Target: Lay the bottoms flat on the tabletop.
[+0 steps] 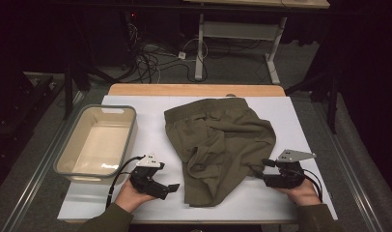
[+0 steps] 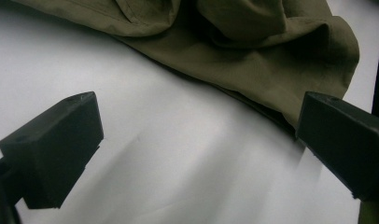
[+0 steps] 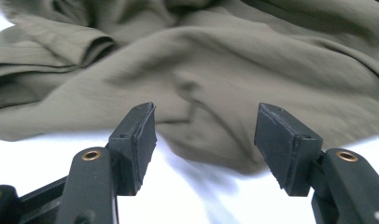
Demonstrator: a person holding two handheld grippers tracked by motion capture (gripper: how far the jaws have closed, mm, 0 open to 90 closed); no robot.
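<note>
You are working with one pair of olive shorts [image 1: 218, 145], lying crumpled in the middle of the white tabletop [image 1: 300, 121], and one empty grey tub [image 1: 131, 130] sitting at the far left. Your left gripper [image 1: 172, 187] is hovering just beside the shorts' left edge, its fingers [image 2: 57, 149] spread wide over bare tabletop with nothing between them. Your right gripper [image 1: 264, 163] is pointing at the shorts' right hem, its fingers [image 3: 136, 144] parted, the hem's edge lying just ahead. Bare tabletop is showing along the near edge and both sides.
</note>
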